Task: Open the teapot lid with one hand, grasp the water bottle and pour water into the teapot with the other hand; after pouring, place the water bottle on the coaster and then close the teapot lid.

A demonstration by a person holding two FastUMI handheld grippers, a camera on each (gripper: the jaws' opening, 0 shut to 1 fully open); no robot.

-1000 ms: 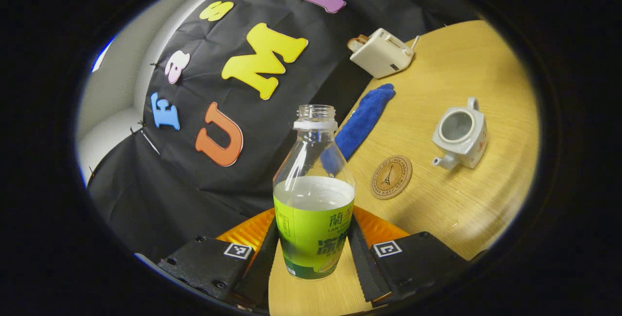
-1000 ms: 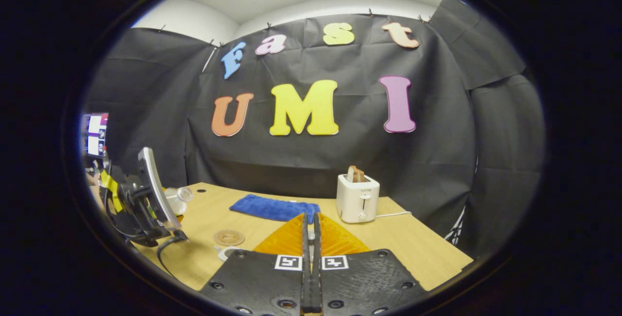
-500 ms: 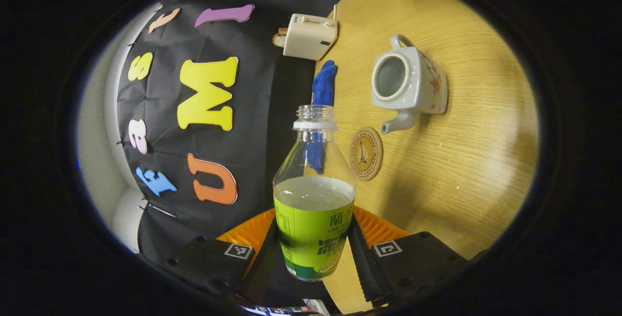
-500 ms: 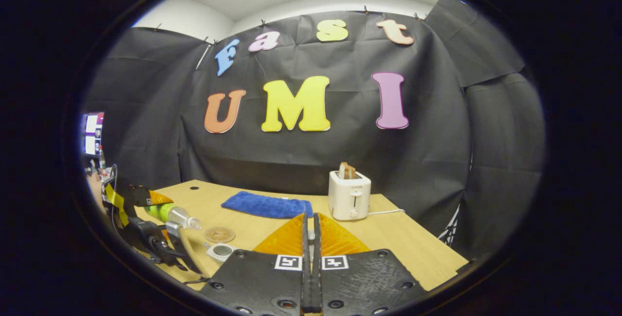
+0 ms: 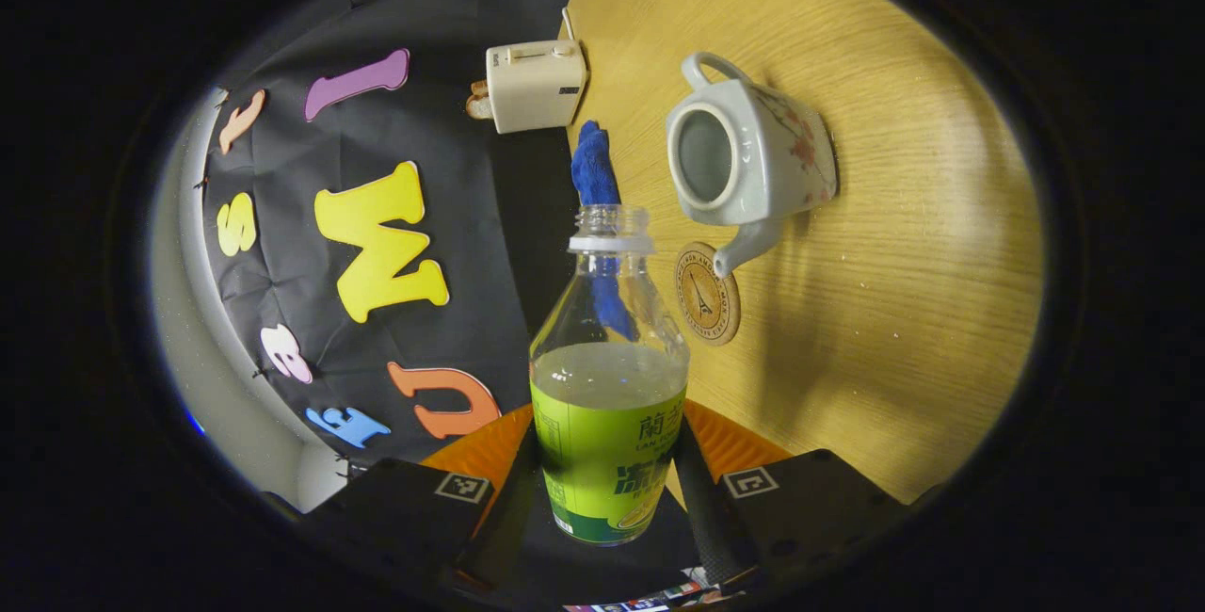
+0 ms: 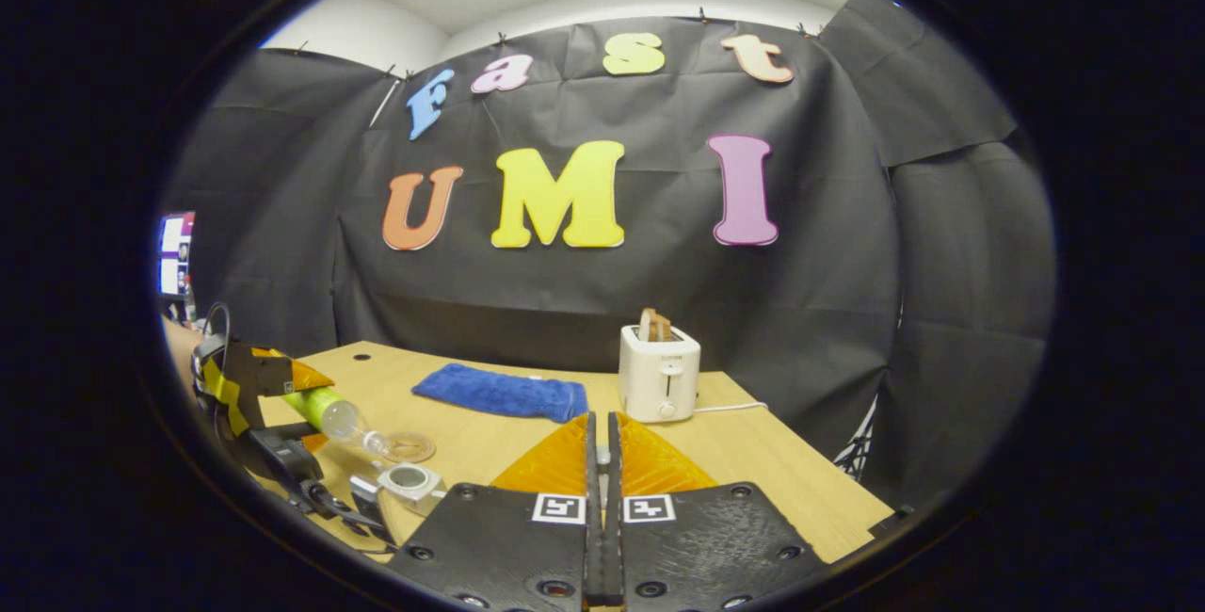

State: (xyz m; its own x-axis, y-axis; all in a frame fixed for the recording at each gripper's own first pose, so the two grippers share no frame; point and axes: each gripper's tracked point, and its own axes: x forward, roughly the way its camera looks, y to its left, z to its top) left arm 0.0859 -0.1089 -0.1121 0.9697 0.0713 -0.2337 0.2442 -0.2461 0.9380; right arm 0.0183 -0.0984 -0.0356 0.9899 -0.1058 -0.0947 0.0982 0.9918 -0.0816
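The right tool's point(image 6: 599, 499) own body hides the teapot's point(image 6: 411, 480) near side; whether it pinches a lid can't be told.

A: Where does the left gripper view look from?
B: Rolled sideways above the surface point(image 5: 894, 292), close, teapot point(image 5: 748, 155) at one o'clock.
A: And the right gripper view?
B: Level, farther back, facing the wall. Both share the teapot point(image 6: 410, 478), toaster point(image 6: 659, 375) and blue cloth point(image 6: 499, 392).

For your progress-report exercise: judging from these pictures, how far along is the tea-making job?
Done: the white ceramic teapot stands lidless. In hand: the left gripper tilts the uncapped green-labelled water bottle toward it; no water flows yet. Left: pouring, setting the bottle on the round cork coaster, closing the lid.
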